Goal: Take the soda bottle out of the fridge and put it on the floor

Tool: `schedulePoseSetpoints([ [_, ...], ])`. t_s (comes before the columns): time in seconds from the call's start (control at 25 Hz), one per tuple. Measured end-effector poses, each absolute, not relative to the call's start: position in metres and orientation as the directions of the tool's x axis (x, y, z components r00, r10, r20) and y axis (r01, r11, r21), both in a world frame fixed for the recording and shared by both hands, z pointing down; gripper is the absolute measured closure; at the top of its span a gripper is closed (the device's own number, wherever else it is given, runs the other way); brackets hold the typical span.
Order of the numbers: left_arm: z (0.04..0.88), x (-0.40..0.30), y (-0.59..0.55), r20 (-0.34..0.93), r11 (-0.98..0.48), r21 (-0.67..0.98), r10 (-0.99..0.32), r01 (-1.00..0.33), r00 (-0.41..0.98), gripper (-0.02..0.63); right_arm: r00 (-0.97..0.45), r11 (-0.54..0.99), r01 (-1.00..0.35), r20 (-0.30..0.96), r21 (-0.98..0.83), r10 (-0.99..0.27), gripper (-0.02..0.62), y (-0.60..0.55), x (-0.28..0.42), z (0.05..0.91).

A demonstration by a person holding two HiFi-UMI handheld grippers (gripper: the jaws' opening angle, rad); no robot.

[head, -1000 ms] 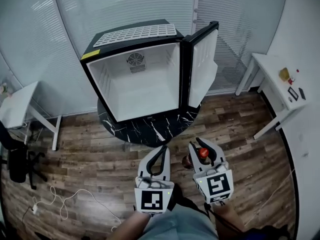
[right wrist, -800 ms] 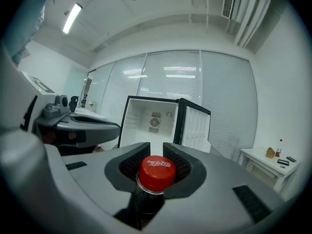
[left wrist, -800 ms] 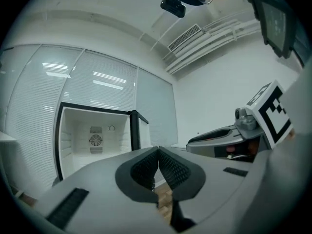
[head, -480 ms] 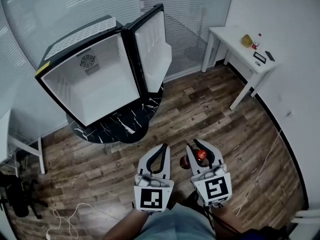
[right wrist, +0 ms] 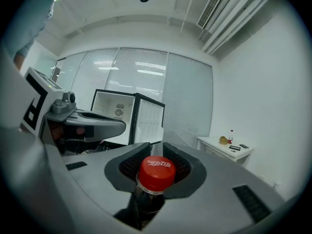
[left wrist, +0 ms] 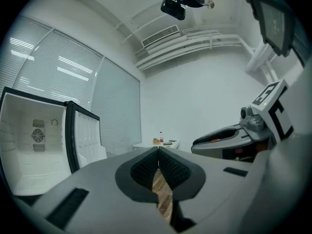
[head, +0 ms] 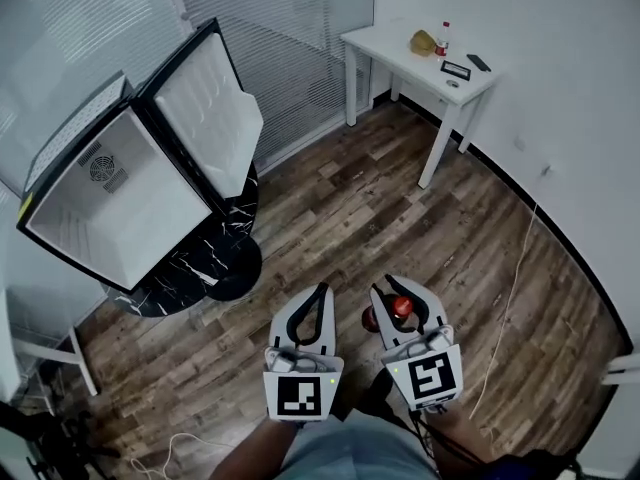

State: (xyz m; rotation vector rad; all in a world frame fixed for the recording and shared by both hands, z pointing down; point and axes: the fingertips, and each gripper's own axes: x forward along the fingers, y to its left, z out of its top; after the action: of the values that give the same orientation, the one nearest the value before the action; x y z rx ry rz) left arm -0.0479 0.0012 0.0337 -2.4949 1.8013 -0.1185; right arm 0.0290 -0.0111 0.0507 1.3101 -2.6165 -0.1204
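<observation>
Right gripper (head: 399, 294) clamped on bottle (head: 402, 308) neck at 6 o'clock, red cap up, over floor (head: 400, 198), left gripper (head: 322, 292) closed, empty, beside it, open fridge (head: 110, 208) swung from 12 to 9 o'clock, table (head: 385, 46) from 3 to 1 o'clock.

The head view looks steeply down from above the left gripper (head: 321, 291) and right gripper (head: 401, 290). Each gripper view sits close behind its jaws, facing level. All share the fridge (head: 110, 203) and table (head: 398, 50) ahead of them.
</observation>
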Motion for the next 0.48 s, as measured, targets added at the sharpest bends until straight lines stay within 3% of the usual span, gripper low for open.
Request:
schedulePoseSetpoints([
  [0.48, 0.079, 0.013, -0.037, 0.094, -0.369, -0.025, -0.926, -0.929, 0.365, 0.589, -0.476, 0.504, -0.851, 0.186, 0.148, -0.859, 0.502, -0.036, 0.112, 0.094],
])
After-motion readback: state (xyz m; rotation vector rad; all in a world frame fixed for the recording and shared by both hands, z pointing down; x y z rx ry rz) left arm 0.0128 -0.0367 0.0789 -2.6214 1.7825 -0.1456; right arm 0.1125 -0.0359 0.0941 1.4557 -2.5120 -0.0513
